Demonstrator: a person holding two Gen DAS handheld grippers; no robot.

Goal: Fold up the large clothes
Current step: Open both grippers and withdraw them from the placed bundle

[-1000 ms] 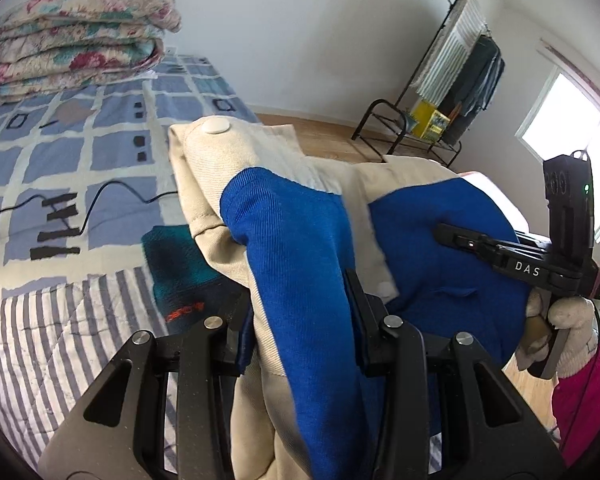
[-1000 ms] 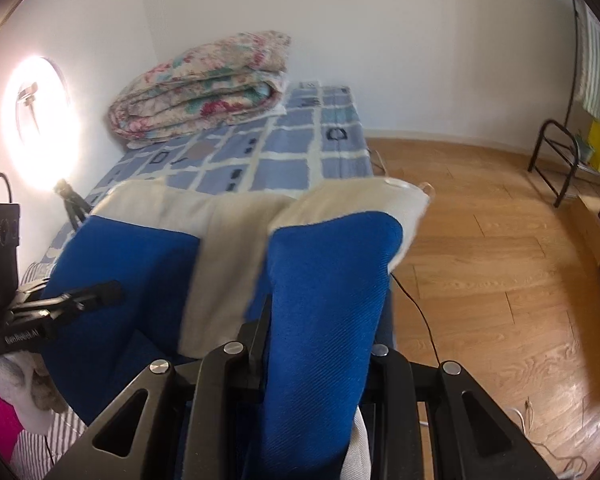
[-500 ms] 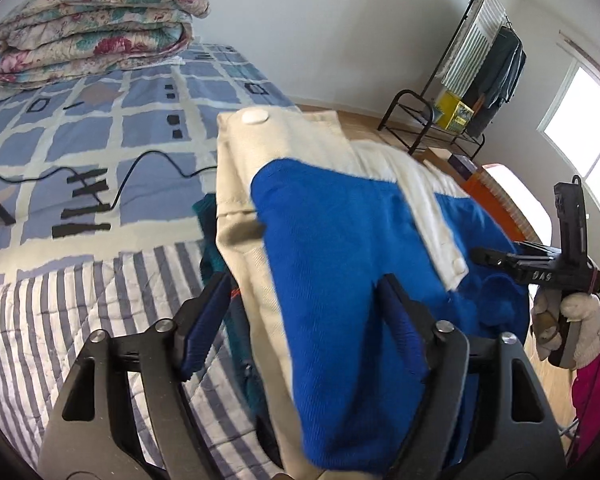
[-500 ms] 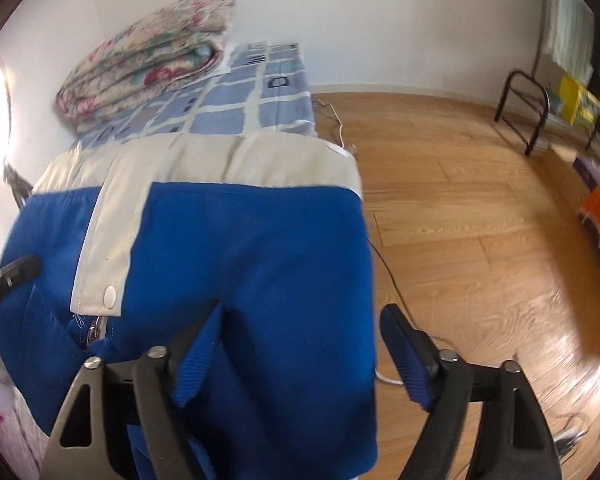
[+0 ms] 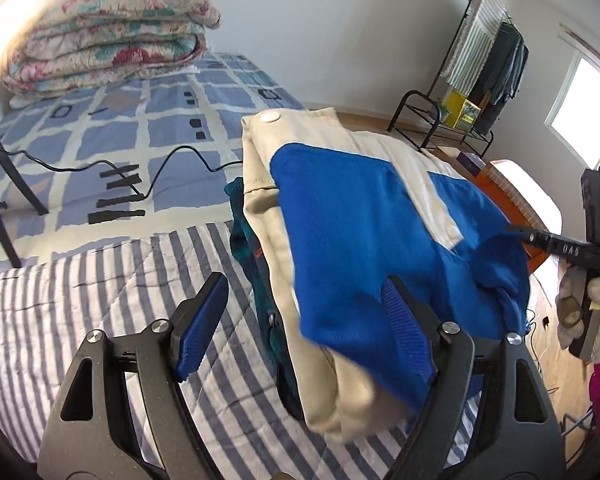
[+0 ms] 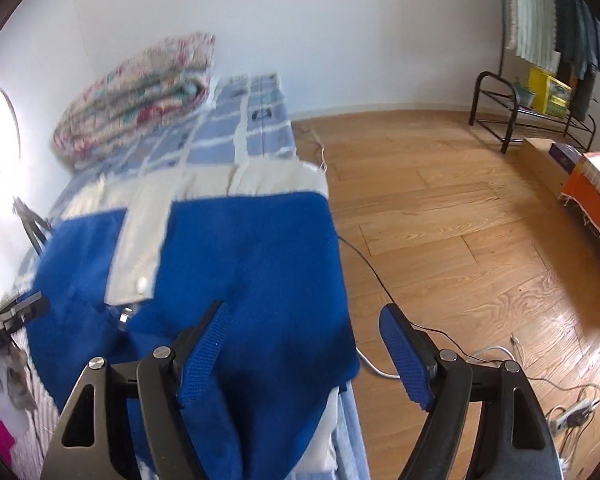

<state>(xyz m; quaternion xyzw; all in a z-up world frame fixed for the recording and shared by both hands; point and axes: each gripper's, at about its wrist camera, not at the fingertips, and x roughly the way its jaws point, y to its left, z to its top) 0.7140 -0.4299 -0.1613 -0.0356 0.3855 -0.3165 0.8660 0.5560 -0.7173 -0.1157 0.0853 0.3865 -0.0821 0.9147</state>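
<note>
Jacket [image 5: 364,240], blue and cream, folded: lies on the striped quilt [image 5: 80,300] atop a teal garment [image 5: 244,232], directly ahead of both claws. My left gripper [image 5: 306,328] has its jaws opening, the fabric edge between them, the right pad touching cloth but nothing clamped. My right gripper [image 6: 308,356] stands open; the jacket's corner overlaps its left pad [image 6: 202,356]. Risks as I judge them: a pad snagging cloth on withdrawal would drag the fold apart; the right-hand edge overhangs the bed toward the floor [image 6: 460,220] and may slide off.
</note>
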